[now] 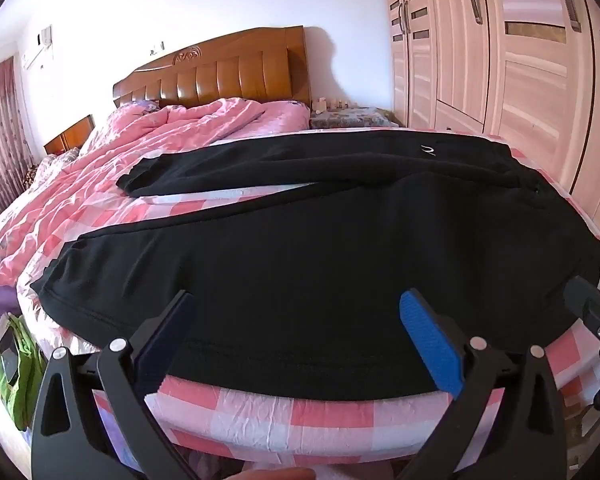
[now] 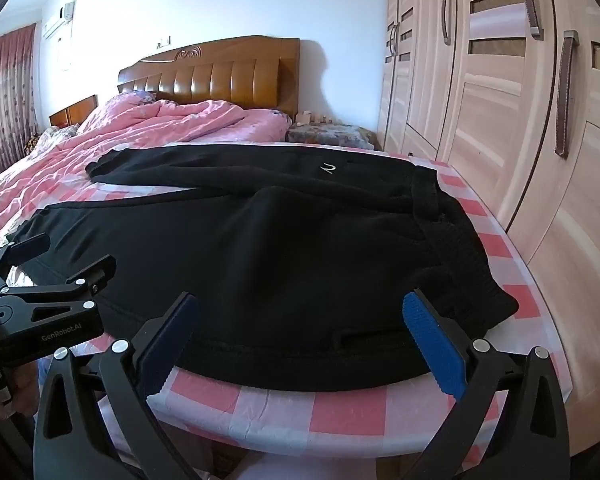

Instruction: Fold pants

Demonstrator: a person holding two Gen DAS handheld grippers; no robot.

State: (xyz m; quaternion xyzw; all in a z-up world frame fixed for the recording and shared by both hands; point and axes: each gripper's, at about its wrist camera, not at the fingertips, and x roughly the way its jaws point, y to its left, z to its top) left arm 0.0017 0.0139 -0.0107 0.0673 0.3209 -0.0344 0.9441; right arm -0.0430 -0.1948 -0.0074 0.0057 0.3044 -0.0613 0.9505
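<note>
**Pants laid out flat, no fold made yet**

The bed (image 1: 260, 404), covered in a pink-and-white checked sheet, carries everything here. A crumpled pink quilt (image 1: 172, 128) is bunched toward the headboard end, well apart from the work.

The black pants (image 1: 300, 248) lie spread across the foot end of the bed, close along its near edge. The waistband (image 2: 452, 232) sits toward the right-hand corner, by the wardrobe side; the two legs run off to the left, slightly parted, with a strip of sheet showing between them. Both legs look to be in a single layer, so I judge the folding has not begun: bringing one leg over the other and then folding lengthwise are all still to do.

The left claw (image 1: 296, 320) hovers over the near leg, fingers spread wide, pinching nothing. The right claw (image 2: 300, 320) hangs over the waist end near the edge, likewise spread wide and empty.

No box, basket or other container is in view.
</note>
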